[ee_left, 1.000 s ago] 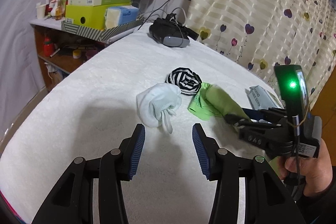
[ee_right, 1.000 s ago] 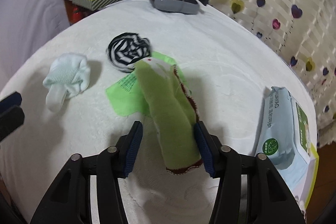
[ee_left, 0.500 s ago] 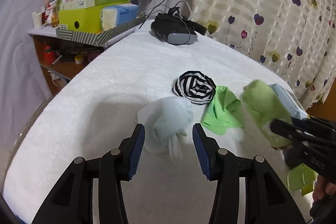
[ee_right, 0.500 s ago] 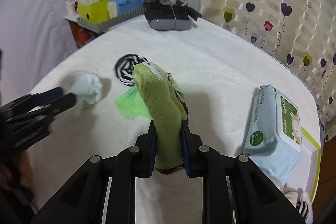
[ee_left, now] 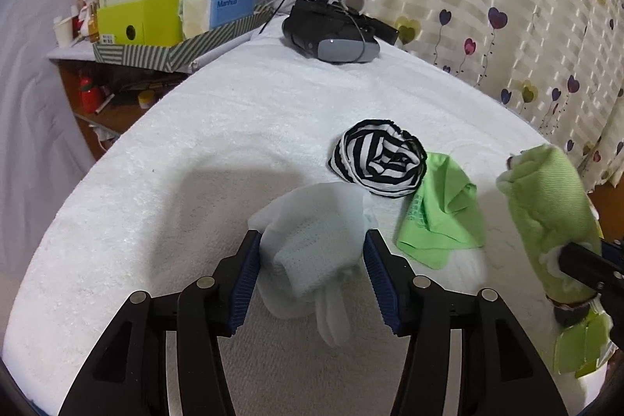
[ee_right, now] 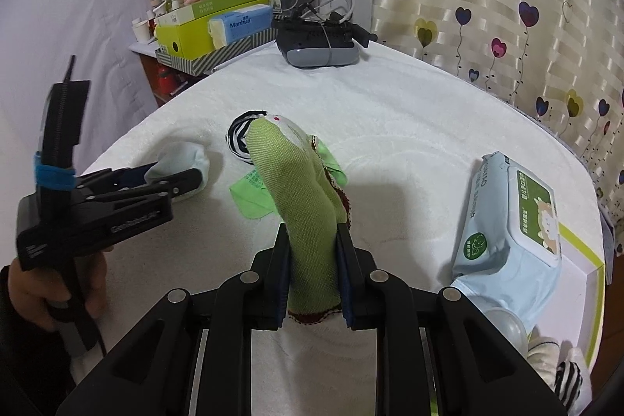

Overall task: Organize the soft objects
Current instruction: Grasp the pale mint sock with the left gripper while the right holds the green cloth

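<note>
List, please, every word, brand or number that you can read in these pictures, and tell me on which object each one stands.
"Manhua": on the blue tissue pack in the striped tray.
"GenRobot.AI": on the side of the left gripper, small, so the reading is unsure.
Wet wipes pack: printed characters on its green label and side, not readable.
Green cloth: a printed patch, too small to read.
Green boxes: labels and barcodes, too small to read.

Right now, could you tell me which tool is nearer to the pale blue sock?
Left. The left tool straddles the pale blue sock, jaws opening around it. The right tool is off to the side, clamped on the green sock.
</note>
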Demonstrator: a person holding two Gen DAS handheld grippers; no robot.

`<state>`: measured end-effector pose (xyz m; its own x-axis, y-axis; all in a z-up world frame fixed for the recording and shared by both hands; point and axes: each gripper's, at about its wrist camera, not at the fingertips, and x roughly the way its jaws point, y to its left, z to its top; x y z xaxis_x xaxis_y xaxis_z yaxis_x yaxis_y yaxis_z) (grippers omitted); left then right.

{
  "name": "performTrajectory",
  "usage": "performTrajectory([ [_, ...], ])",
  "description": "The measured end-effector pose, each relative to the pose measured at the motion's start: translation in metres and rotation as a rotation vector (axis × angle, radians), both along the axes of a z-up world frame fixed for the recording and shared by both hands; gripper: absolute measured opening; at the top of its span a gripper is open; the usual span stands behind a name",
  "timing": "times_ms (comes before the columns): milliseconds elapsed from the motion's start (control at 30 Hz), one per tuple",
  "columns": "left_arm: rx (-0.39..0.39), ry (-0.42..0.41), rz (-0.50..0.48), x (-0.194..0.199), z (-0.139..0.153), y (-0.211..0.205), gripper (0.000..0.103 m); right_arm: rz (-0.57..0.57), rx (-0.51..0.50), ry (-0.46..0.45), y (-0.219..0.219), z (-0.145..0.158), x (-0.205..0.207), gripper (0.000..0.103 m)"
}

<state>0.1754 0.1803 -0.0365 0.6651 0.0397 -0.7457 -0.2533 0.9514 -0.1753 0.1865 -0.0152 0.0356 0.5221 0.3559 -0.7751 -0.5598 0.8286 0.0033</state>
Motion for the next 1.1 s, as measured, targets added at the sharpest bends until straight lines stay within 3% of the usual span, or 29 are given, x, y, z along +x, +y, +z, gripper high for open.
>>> performTrajectory([
  [133, 0.010, 0.004, 0.010, -0.001, 0.000, 0.001, 0.035, 0.008, 0.009, -0.004, -0.001, 0.001, -0.006, 0.022],
  [233, 0.013, -0.005, 0.014, -0.008, 0.004, -0.001, 0.031, 0.018, 0.019, -0.010, -0.004, 0.004, -0.013, 0.022],
  [700, -0.035, -0.155, -0.036, -0.092, 0.053, -0.053, 0.031, 0.033, 0.105, -0.066, -0.036, 0.026, -0.064, 0.022],
  [1100, -0.055, -0.222, -0.157, -0.128, 0.074, -0.110, 0.031, -0.012, 0.153, -0.106, -0.083, 0.040, -0.099, 0.022],
])
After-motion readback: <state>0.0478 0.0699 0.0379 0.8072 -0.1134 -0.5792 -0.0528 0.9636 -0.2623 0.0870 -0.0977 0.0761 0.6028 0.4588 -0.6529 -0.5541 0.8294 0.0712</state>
